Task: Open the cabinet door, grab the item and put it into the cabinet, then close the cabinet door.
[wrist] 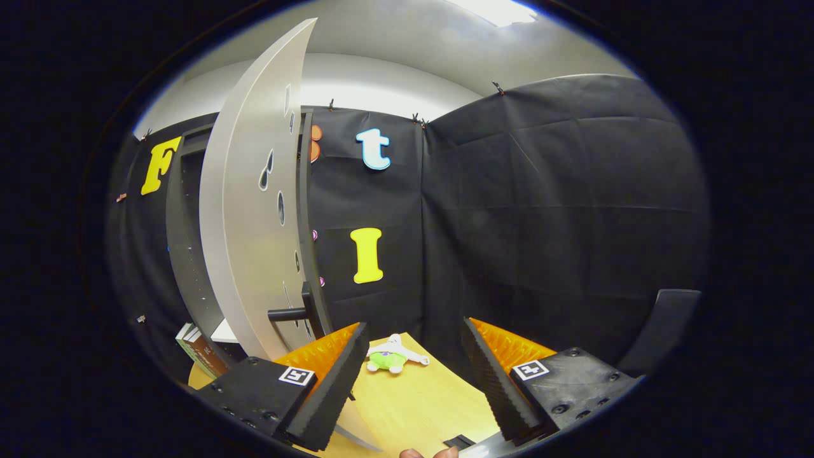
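The cabinet door (254,210) stands swung open just ahead of the left finger, its dark handle (289,313) jutting out. The wooden bench (420,401) lies below. The claw (413,375) is open, gripping nothing. The small plush toy (391,357) lies on the bench just beyond the fingers.

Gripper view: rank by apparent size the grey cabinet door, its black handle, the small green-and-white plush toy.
1. Grey cabinet door, open, largest by far, though also nearest the camera.
2. Black handle and green-and-white plush toy on the wooden table look alike; not ranked.
Gripper open, toy just ahead.
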Available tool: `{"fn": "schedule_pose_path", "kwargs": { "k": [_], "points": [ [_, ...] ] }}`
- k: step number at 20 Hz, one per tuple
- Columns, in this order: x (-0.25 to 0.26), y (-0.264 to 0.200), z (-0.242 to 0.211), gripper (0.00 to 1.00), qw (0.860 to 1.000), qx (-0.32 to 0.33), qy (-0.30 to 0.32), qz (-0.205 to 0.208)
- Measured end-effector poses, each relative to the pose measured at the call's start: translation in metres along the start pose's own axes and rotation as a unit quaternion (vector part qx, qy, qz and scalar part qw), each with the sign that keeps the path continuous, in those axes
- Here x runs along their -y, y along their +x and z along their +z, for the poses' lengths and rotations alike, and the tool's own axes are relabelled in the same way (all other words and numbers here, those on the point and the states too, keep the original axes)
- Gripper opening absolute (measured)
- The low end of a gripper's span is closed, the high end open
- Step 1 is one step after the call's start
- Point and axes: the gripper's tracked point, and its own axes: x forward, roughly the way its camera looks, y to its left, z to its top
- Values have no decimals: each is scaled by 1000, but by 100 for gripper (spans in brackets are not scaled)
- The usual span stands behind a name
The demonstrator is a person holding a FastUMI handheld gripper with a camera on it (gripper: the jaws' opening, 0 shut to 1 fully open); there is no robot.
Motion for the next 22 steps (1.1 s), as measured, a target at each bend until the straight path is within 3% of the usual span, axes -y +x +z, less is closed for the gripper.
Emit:
{"fn": "schedule_pose_path", "kwargs": {
  "k": [4, 11, 22],
  "points": [
    [-31, -17, -3, 98, 1000, -10, 1, 23],
    [-113, -37, -12, 98, 994, -25, 11, 101],
    [-271, -35, -36, 98, 973, -54, 11, 225]
  ]
}}
